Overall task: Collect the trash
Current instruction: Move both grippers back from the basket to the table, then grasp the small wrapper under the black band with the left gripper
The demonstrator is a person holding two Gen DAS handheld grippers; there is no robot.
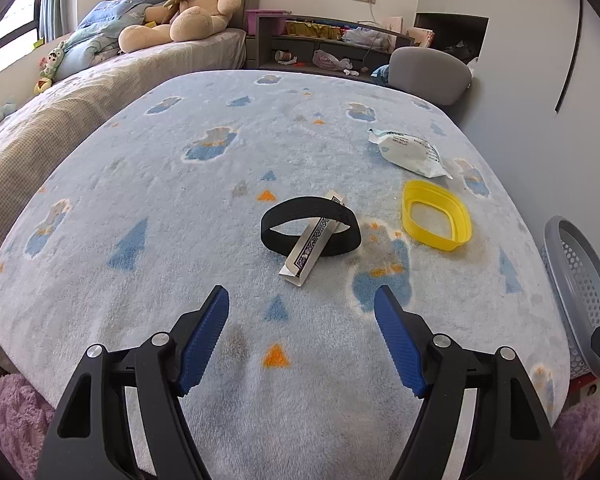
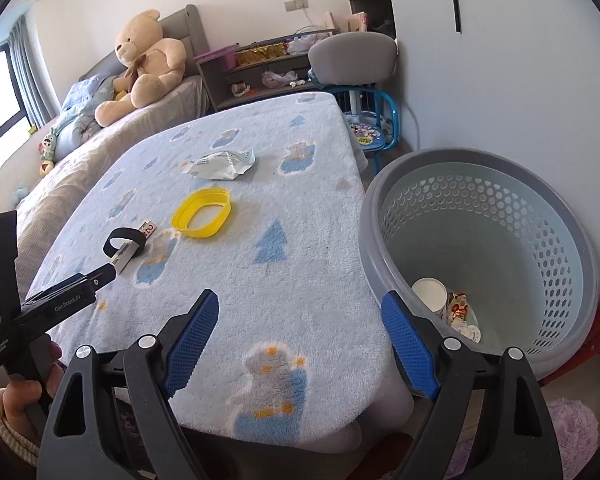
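On the blue fleece-covered table (image 1: pixel 180 240) lie a black band (image 1: pixel 310 226), a small patterned paper wrapper (image 1: pixel 312 246) leaning across it, a yellow plastic ring (image 1: pixel 436 213) and a white crumpled packet (image 1: pixel 410 153). My left gripper (image 1: pixel 302 300) is open and empty, a short way before the band and wrapper. My right gripper (image 2: pixel 300 304) is open and empty at the table's near right edge, beside the grey perforated basket (image 2: pixel 572 240). The basket holds a paper cup (image 2: pixel 430 292) and wrappers (image 2: pixel 460 310). The ring (image 2: pixel 202 213), packet (image 2: pixel 220 163) and band (image 2: pixel 124 246) show in the right view too.
A bed with a large teddy bear (image 1: pixel 192 4) runs along the left. A grey chair (image 1: pixel 428 74) and cluttered shelf (image 1: pixel 320 40) stand behind the table. A blue child's chair (image 2: pixel 370 120) sits past the basket. Purple rug (image 2: pixel 568 428) lies on the floor.
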